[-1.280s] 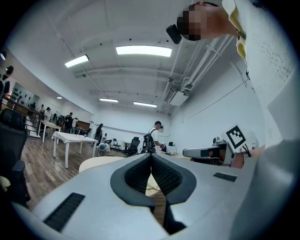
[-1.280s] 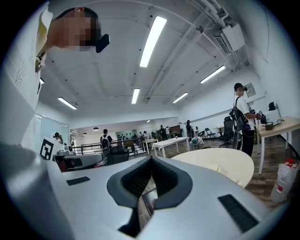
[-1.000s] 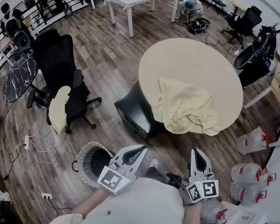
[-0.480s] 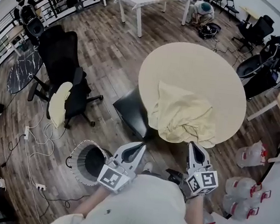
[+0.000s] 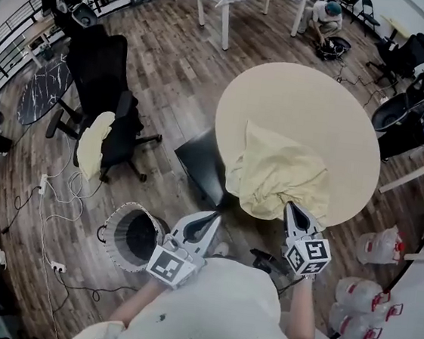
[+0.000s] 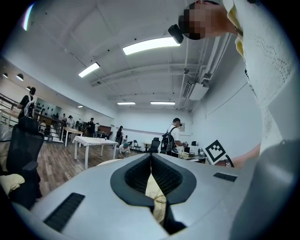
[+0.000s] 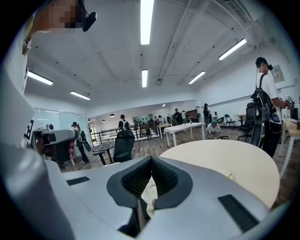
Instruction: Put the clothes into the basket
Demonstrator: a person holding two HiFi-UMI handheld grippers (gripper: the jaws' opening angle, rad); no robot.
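R gripper (image 5: 296, 212) fingers closed, empty | yellow cloth (image 5: 283, 177) just ahead, its 12 | L gripper (image 5: 212, 220) closed, farther, cloth at 1 | basket (image 5: 119, 219) at L's 8

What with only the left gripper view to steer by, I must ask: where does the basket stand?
Observer: The basket stands on the floor, left of the left tool in the head view.
Operator: And the cloth?
Observer: The yellow cloth lies heaped on the round table, drooping over its near edge.
Operator: Right tool?
Observer: The right tool is shut, with nothing gripped, its tip near the cloth's hem.
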